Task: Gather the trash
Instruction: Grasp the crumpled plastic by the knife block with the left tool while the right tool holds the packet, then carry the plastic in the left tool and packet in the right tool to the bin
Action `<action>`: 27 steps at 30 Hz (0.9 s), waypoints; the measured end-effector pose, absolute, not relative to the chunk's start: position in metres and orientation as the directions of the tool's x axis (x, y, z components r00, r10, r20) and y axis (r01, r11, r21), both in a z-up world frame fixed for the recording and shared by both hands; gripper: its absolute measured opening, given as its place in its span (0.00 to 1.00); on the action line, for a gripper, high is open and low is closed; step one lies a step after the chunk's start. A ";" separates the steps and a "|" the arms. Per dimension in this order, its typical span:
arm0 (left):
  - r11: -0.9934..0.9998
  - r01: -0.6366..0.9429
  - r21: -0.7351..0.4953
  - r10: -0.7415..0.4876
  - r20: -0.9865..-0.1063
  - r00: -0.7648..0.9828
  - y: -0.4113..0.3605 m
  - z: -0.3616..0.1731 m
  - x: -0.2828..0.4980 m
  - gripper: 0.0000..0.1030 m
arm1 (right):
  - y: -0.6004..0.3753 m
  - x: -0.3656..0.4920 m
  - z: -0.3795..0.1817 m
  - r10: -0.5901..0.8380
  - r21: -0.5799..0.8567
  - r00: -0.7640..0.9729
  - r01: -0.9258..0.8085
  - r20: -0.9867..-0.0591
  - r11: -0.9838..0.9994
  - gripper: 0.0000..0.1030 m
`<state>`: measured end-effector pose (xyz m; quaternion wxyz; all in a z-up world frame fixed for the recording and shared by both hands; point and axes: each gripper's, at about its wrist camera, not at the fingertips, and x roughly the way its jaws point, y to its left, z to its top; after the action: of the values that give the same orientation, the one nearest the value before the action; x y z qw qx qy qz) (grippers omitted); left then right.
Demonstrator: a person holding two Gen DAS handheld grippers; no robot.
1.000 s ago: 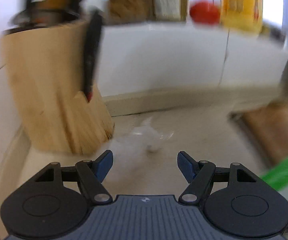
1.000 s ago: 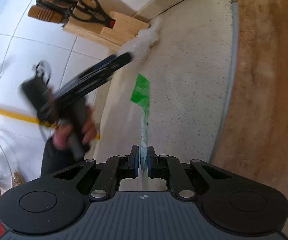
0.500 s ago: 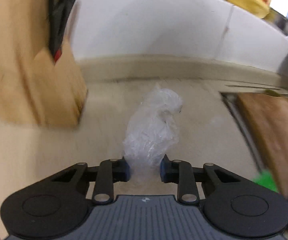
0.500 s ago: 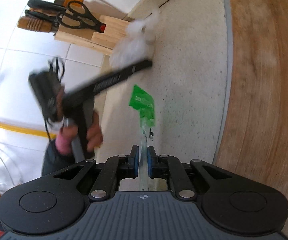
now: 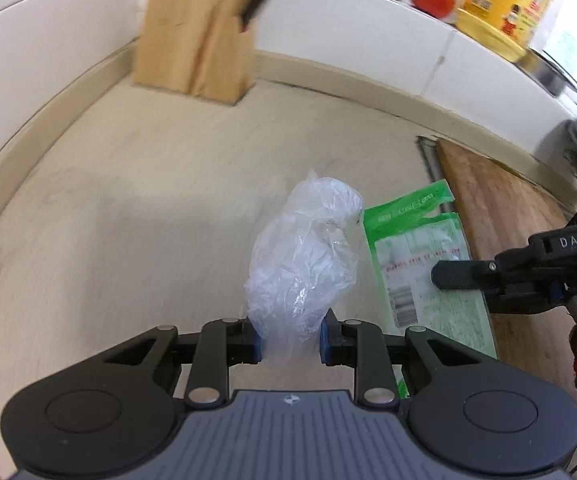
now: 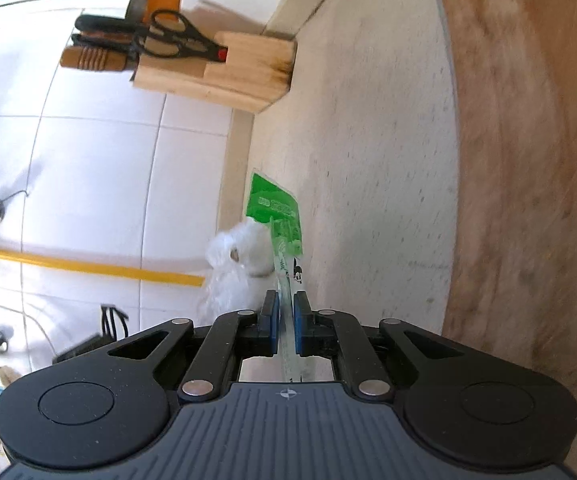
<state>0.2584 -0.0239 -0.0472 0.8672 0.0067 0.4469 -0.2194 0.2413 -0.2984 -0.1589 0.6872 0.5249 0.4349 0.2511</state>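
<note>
Speckled surface [image 5: 136, 208] fills your left view: your left tool [image 5: 291, 339] clamps the crumpled clear bag [image 5: 302, 256], which stands up mid-frame. Right view: your right tool [image 6: 285, 322] pinches the green wrapper [image 6: 278, 216] edge-on, the bag touching its left side.

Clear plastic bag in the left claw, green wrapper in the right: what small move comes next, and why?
Probably carry both away from the counter toward wherever trash goes; no bin shows in either view. The left claw is shut on the crumpled clear plastic bag, and the right claw pinches the green wrapper edge-on. Both pieces look gripped, so no regrasp seems needed.
</note>
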 end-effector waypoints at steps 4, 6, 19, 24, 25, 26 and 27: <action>0.936 0.305 -0.175 -0.325 -0.764 0.557 -0.023 -0.050 0.238 0.23 | -0.286 0.244 -0.159 0.832 0.947 0.456 0.096 -0.315 0.306 0.11; 0.944 0.274 -0.183 -0.314 -0.752 0.579 -0.021 -0.050 0.229 0.23 | -0.279 0.246 -0.155 0.842 0.946 0.437 0.078 -0.316 0.315 0.11; 0.975 0.142 -0.173 -0.223 -0.717 0.661 0.028 -0.048 0.186 0.23 | -0.204 0.243 -0.129 0.900 0.943 0.308 -0.026 -0.307 0.331 0.11; 0.984 0.048 -0.171 -0.158 -0.721 0.675 0.073 -0.050 0.150 0.23 | -0.143 0.233 -0.124 0.929 0.940 0.197 -0.074 -0.313 0.332 0.11; 0.985 0.027 -0.168 -0.142 -0.724 0.675 0.083 -0.051 0.143 0.23 | -0.128 0.230 -0.123 0.934 0.940 0.171 -0.082 -0.314 0.331 0.11; 0.986 0.006 -0.166 -0.127 -0.728 0.674 0.092 -0.053 0.135 0.23 | -0.117 0.227 -0.123 0.938 0.940 0.147 -0.089 -0.314 0.329 0.11; 0.986 -0.018 -0.163 -0.109 -0.731 0.673 0.103 -0.054 0.127 0.23 | -0.103 0.224 -0.123 0.941 0.940 0.123 -0.096 -0.314 0.326 0.11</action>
<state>0.1266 0.1028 -0.0544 0.9113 -0.0786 0.4034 -0.0250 0.2239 -0.1026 -0.1234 0.6285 0.4081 0.5179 0.4126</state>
